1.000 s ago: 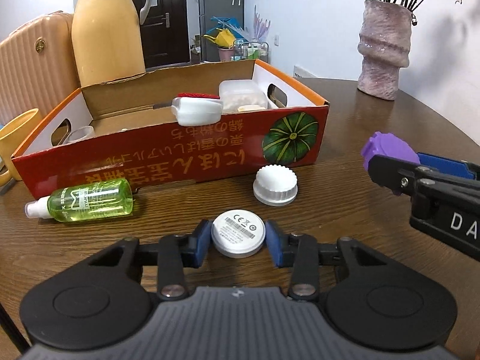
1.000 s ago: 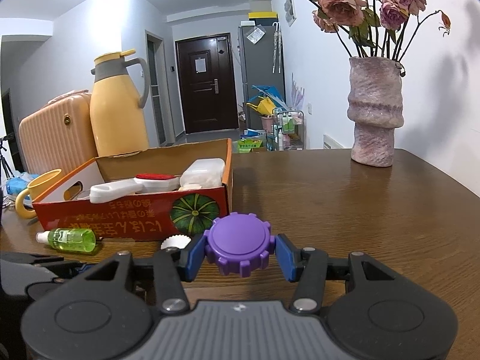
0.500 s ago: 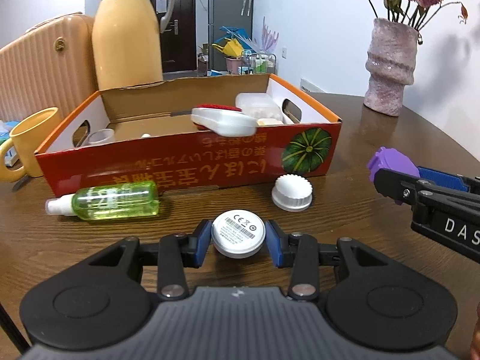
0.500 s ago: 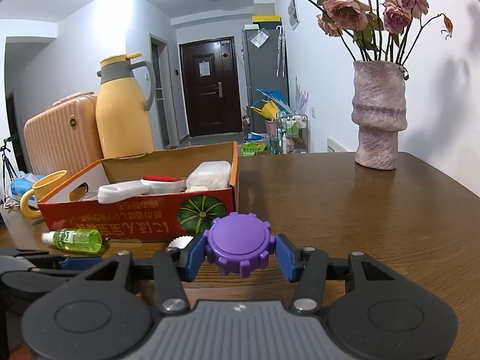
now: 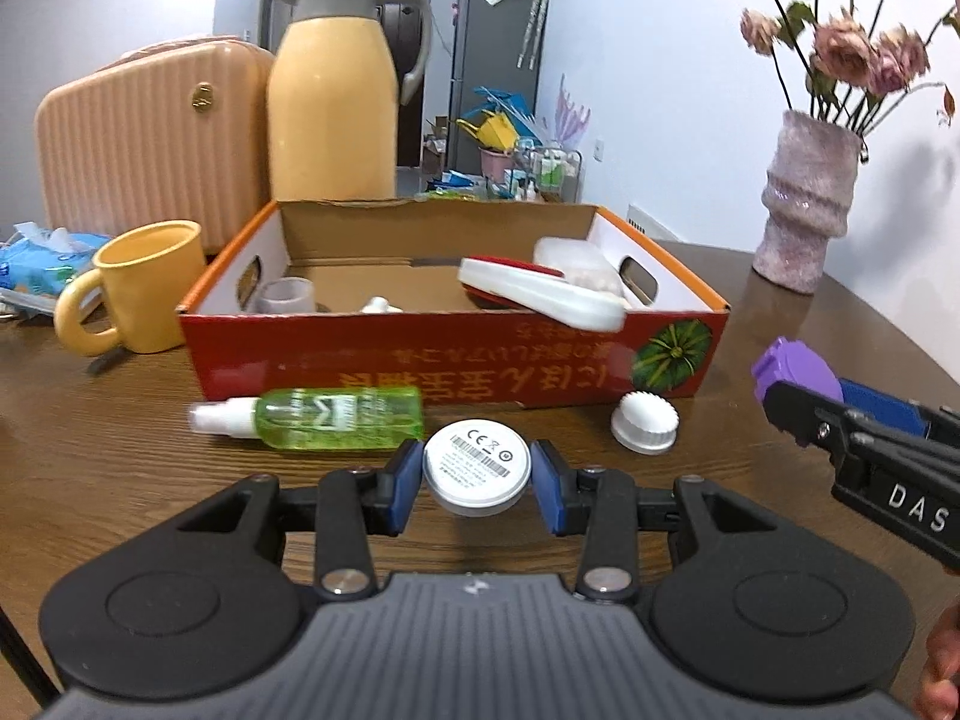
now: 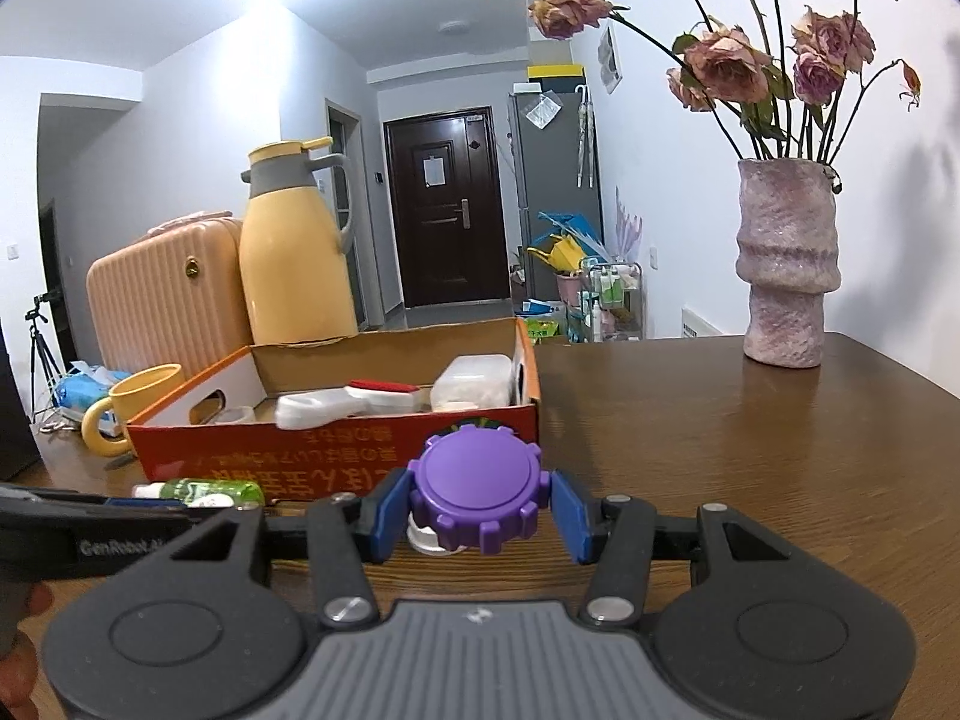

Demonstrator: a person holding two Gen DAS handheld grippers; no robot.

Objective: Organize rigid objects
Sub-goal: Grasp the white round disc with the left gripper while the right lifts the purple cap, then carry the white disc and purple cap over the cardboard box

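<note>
My left gripper (image 5: 477,483) is shut on a round white disc (image 5: 477,468) with a printed label, held above the table just in front of the red cardboard box (image 5: 456,366). My right gripper (image 6: 479,510) is shut on a purple ridged cap (image 6: 479,498); in the left wrist view that purple cap (image 5: 792,375) shows at the right, level with the box's front corner. On the table before the box lie a green spray bottle (image 5: 327,420) and a white ribbed cap (image 5: 645,423). Inside the box are a white and red tool (image 5: 540,294), a clear container (image 5: 576,261) and a small grey cup (image 5: 285,297).
Left of the box stands a yellow mug (image 5: 141,288). A yellow thermos jug (image 5: 333,96) and a peach suitcase (image 5: 144,144) rise behind it. A pink vase (image 6: 786,264) of dried roses stands at the far right of the brown table (image 6: 750,438).
The left gripper has risen and swung to the left with the disc, so the box, bottle and white cap have shifted right and lower in its view. The right gripper moved slightly forward.
</note>
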